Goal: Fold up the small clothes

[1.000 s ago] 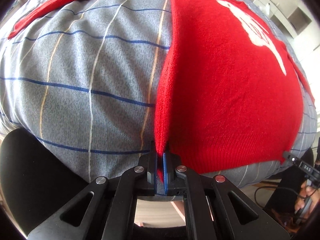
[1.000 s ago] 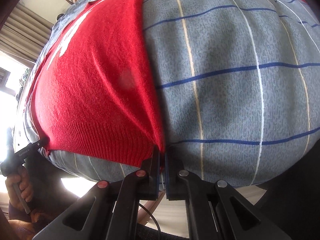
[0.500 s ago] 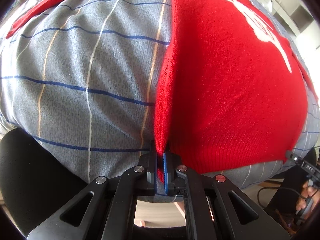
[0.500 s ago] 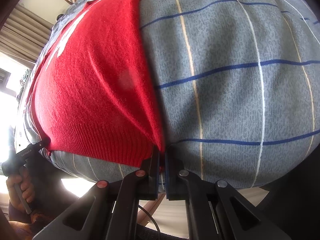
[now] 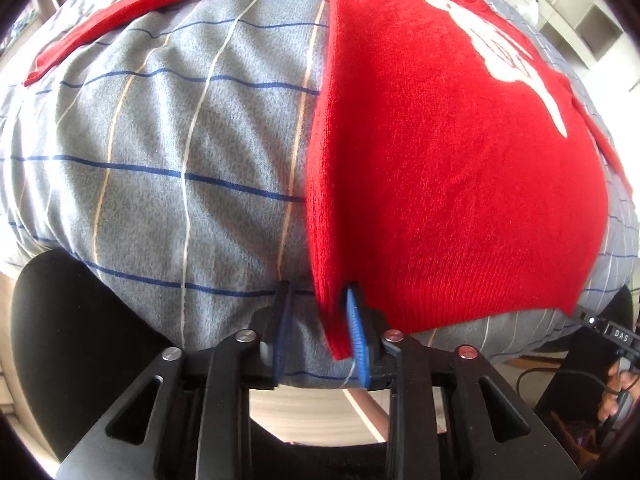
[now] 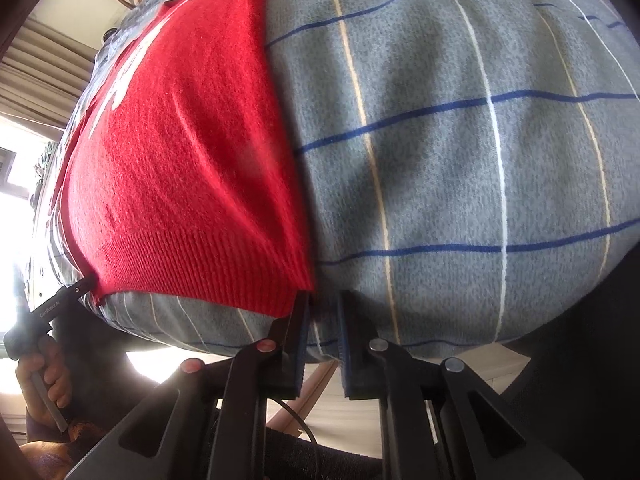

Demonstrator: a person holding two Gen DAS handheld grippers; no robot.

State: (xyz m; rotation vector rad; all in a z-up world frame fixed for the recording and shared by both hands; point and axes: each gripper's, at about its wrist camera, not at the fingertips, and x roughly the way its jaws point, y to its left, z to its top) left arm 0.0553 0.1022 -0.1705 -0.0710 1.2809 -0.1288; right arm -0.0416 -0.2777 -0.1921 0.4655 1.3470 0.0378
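A small red knit sweater (image 5: 448,168) with a white motif lies flat on a grey checked bedspread (image 5: 168,184), one sleeve stretched out at the top left. My left gripper (image 5: 320,300) is open at the sweater's lower left hem corner, which hangs between the jaws against the blue right pad. In the right wrist view the sweater (image 6: 180,168) fills the left half. My right gripper (image 6: 322,304) is open at the lower right hem corner, the jaws a little apart with the corner just left of them.
The bedspread (image 6: 460,160) covers a rounded edge that drops off just in front of both grippers. The other gripper and the hand that holds it show at the right edge of the left wrist view (image 5: 608,332) and the left edge of the right wrist view (image 6: 44,320).
Both grippers were shut on the sweater's hem corners. Both have opened and let the corners go. The sweater has stayed flat in place.
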